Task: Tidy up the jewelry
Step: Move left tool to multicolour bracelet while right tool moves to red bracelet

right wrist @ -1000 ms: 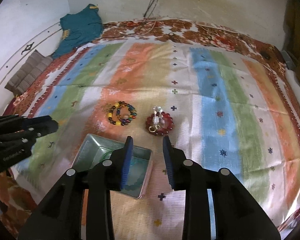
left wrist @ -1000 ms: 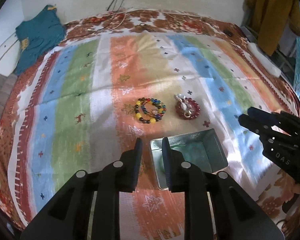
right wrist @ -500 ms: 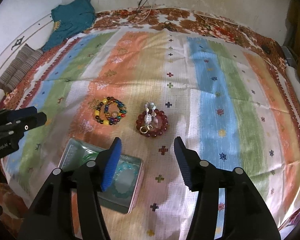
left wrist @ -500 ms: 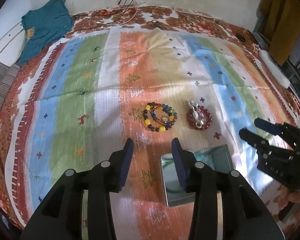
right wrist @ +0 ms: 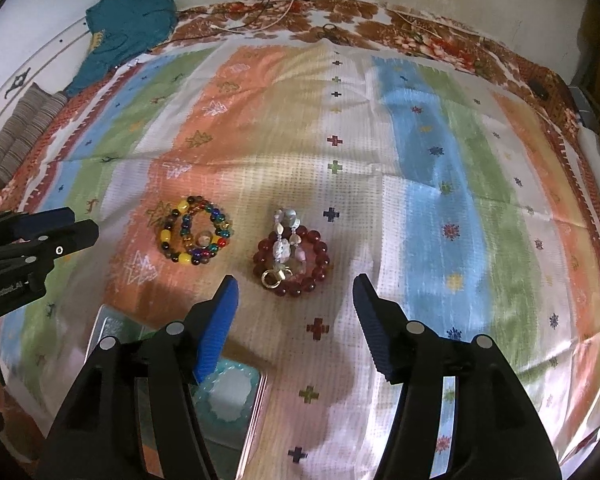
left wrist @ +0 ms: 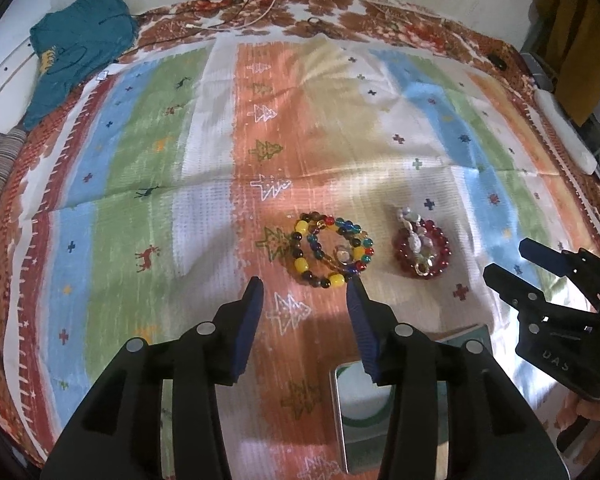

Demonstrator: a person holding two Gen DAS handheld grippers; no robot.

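A multicoloured bead bracelet (left wrist: 332,250) (right wrist: 196,236) and a dark red bead bracelet with pale beads and gold rings (left wrist: 422,248) (right wrist: 292,260) lie side by side on the striped cloth. A metal tin (left wrist: 346,400) (right wrist: 236,408) sits nearer me; a pale turquoise bracelet (right wrist: 230,394) lies in it. My left gripper (left wrist: 306,288) is open and empty, just short of the multicoloured bracelet. My right gripper (right wrist: 296,284) is wide open and empty, just short of the red bracelet. Each gripper shows in the other's view, the right (left wrist: 540,280) and the left (right wrist: 40,240).
A striped, patterned cloth (left wrist: 180,160) covers the bed. A teal garment (left wrist: 76,48) lies at the far left corner, with cables (left wrist: 256,12) along the far edge. A striped pillow (right wrist: 16,136) is at the left, and clothes hang at the right (left wrist: 580,40).
Both grippers have opened wider and moved forward from over the tin towards the two bracelets. The tin has slid down and back in both views.
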